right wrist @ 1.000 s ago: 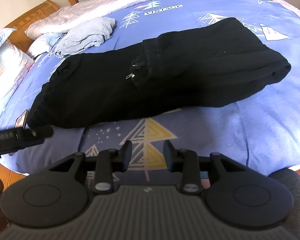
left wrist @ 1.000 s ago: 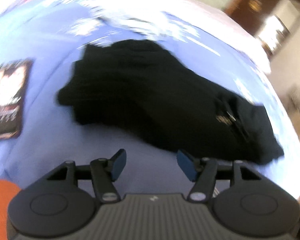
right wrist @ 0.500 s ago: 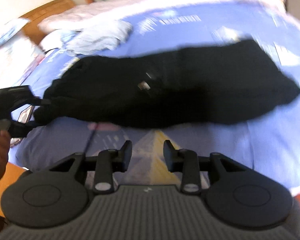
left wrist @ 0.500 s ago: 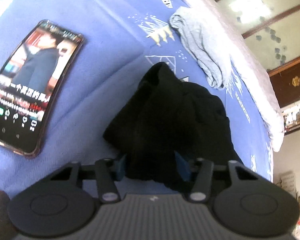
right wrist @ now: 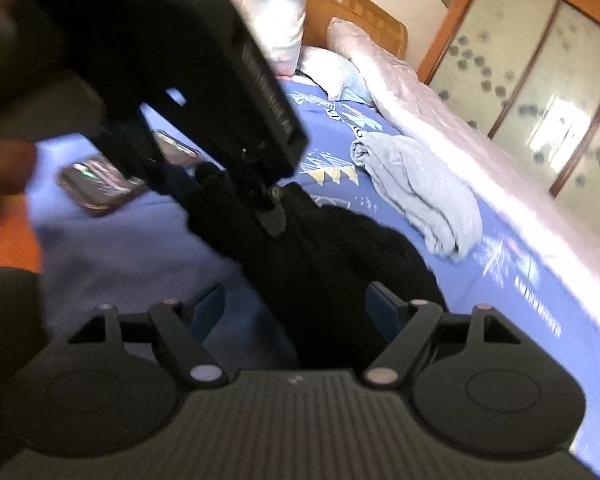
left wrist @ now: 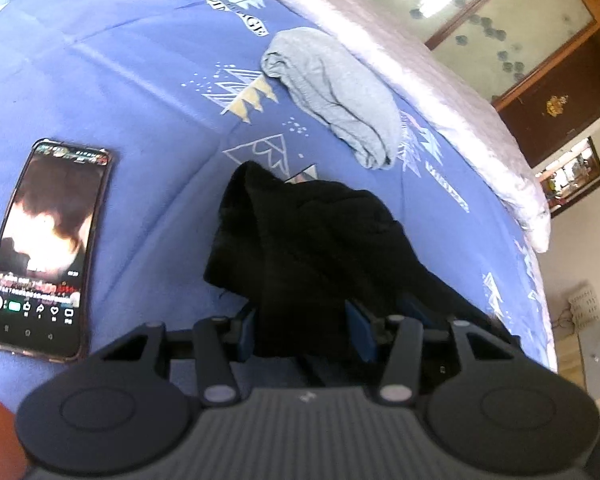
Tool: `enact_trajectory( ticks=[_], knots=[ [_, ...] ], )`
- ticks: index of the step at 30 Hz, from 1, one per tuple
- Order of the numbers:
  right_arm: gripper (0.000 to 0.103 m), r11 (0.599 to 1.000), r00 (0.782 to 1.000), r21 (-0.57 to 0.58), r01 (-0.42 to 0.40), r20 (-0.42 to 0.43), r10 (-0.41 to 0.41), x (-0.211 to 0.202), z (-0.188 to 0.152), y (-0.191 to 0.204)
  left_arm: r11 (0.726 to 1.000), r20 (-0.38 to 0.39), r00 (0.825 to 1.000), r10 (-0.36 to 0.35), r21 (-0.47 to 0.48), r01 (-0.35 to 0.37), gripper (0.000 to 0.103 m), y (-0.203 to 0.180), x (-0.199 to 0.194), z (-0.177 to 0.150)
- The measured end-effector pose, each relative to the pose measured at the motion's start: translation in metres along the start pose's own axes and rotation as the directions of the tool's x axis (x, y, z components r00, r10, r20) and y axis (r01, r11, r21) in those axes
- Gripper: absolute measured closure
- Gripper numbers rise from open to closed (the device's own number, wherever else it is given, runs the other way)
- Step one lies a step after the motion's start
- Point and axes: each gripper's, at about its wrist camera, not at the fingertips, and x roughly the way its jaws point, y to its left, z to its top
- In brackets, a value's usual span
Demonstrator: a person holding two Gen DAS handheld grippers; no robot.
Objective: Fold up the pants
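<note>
The black pants (left wrist: 312,248) lie bunched on the blue bedspread (left wrist: 140,80). My left gripper (left wrist: 304,330) has its blue pads on either side of one end of the pants, with the fabric filling the gap. My right gripper (right wrist: 296,310) is open wide, and black pants fabric (right wrist: 332,264) lies between its fingers without being pinched. In the right wrist view the left gripper's body (right wrist: 204,92) looms large at the upper left, its tips down on the pants.
A phone (left wrist: 44,248) with a lit screen lies on the bedspread left of the pants. A folded grey garment (left wrist: 332,92) lies beyond them, also seen in the right wrist view (right wrist: 420,188). A pale quilt (left wrist: 420,72), headboard (right wrist: 364,32) and wardrobe doors (right wrist: 540,80) stand behind.
My left gripper moved onto the pants' end and its pads now straddle the fabric. My right gripper swung over beside the left one and opened wider over the pants.
</note>
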Motion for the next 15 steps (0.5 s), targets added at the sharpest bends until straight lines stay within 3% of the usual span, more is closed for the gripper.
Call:
enact_trajectory(
  ticks=[2, 4, 7, 9, 11, 13, 15],
  knots=[
    [0.031, 1.000, 1.000, -0.024, 0.011, -0.003, -0.011, 0.019, 0.009, 0.003, 1.000, 0.007, 1.000, -0.015, 0.007, 0.015, 0.055, 0.000, -0.005, 0.001],
    [0.073, 1.000, 1.000, -0.002, -0.013, -0.008, 0.013, 0.028, 0.014, 0.002, 0.999, 0.026, 0.999, -0.046, -0.014, 0.047, 0.056, 0.007, -0.015, 0.004],
    [0.079, 0.989, 0.999, 0.144, -0.025, -0.037, 0.031, 0.034, 0.021, -0.009, 0.997, 0.114, 0.993, -0.037, -0.056, 0.043, 0.054, 0.022, -0.038, 0.011],
    [0.081, 0.954, 0.998, 0.298, -0.042, -0.029, 0.053, 0.029, 0.022, -0.031, 0.995, 0.151, 0.988, -0.010, -0.097, 0.025, 0.054, 0.033, -0.049, 0.015],
    [0.081, 0.870, 0.998, 0.489, -0.053, 0.001, 0.060, 0.018, 0.022, -0.063, 0.991, 0.163, 0.987, 0.001, -0.132, 0.021, 0.054, 0.040, -0.053, 0.017],
    [0.081, 0.730, 0.997, 0.680, -0.070, 0.073, 0.027, -0.005, 0.012, -0.106, 0.990, 0.157, 0.988, 0.001, -0.138, 0.021, 0.054, 0.037, -0.052, 0.016],
    [0.082, 0.568, 0.989, 0.820, -0.075, 0.134, -0.062, -0.038, -0.009, -0.150, 0.994, 0.136, 0.991, -0.015, -0.104, 0.029, 0.054, 0.024, -0.046, 0.012]
  ],
)
